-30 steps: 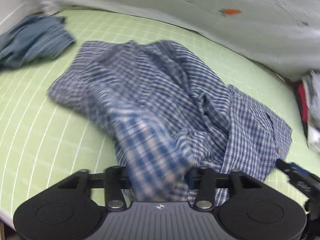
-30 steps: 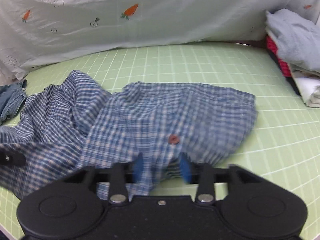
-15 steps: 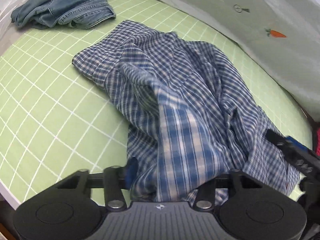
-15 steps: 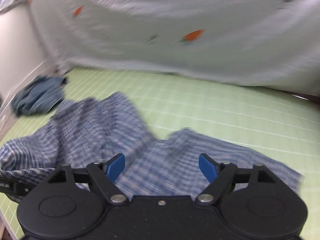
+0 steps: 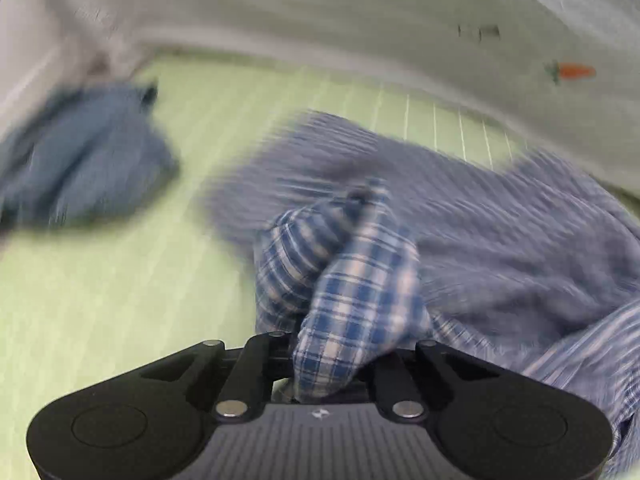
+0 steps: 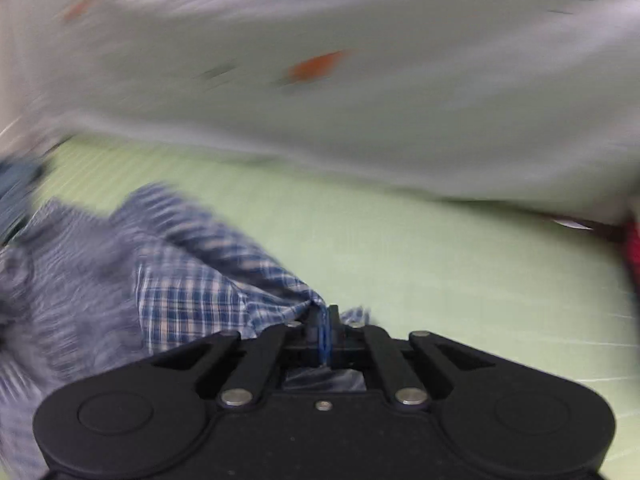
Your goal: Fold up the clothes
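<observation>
On the green gridded mat [image 5: 120, 300], a blue plaid shirt [image 5: 500, 248] lies rumpled, spreading from the centre of the left wrist view out to 3 and 4 o'clock. Both views are smeared with motion blur.

Left gripper [image 5: 328, 364]: its jaws have just been closing, and a thick bunch of the shirt's cloth sits between them, bulging up and forward over the fingers (the pads themselves are hidden under the fabric). The gap looks narrow, cloth pinched in it.

Right gripper [image 6: 322, 336]: jaws drawn fully together, having just snapped closed, with a thin edge of the shirt [image 6: 192, 292] nipped between the blue pads. From that pinch the fabric runs off toward 9 and 10 o'clock in the right wrist view, part lifted and taut near the fingers, the rest slack on the mat [image 6: 440, 272].

A heap of blue denim [image 5: 80, 160] sits on the mat at 10 o'clock in the left view, well apart from the shirt. A pale sheet with small carrot prints [image 5: 572, 71] hangs along the far edge, from 11 to 2 o'clock. Something red [image 6: 632, 248] shows at 3 o'clock in the right view; too blurred to tell what.
</observation>
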The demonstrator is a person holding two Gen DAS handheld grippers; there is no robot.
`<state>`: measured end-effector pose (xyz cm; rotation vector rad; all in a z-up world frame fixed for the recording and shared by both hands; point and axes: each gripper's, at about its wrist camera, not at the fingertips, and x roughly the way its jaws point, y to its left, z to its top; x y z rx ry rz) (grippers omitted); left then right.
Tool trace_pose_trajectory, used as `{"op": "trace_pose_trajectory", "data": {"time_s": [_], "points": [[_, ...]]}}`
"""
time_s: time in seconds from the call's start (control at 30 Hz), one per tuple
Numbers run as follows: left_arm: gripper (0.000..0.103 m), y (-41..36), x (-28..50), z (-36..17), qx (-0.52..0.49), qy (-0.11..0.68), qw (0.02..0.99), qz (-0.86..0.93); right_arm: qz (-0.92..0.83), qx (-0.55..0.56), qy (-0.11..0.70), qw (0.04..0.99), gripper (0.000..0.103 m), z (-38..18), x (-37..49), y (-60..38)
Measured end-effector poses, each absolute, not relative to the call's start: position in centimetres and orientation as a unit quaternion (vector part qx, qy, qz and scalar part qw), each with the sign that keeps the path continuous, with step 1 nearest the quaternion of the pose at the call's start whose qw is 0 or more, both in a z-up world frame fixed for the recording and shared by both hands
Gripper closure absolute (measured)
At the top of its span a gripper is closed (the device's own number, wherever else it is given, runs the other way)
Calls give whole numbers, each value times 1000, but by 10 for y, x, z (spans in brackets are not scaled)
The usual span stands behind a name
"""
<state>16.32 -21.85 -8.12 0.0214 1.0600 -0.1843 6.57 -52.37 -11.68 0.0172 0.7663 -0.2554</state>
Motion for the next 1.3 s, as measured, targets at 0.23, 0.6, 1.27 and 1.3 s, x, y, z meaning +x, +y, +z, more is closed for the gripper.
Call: {"op": "trace_pose_trajectory", "data": {"time_s": [0.23, 0.6, 1.27, 1.3], "points": [[52, -259, 220, -55, 18, 445, 891, -86, -246, 85, 342, 903, 39, -101, 53, -579], [25, -247, 164, -67, 2, 495, 868, -51, -251, 279, 336, 864, 24, -141, 9, -604], [25, -234, 28, -26, -22, 471, 877, -95, -112, 214, 311, 919, 101, -87, -45, -518], [25, -231, 22, -27, -23, 473, 876, -94, -105, 206, 313, 921, 101, -84, -55, -510]]}}
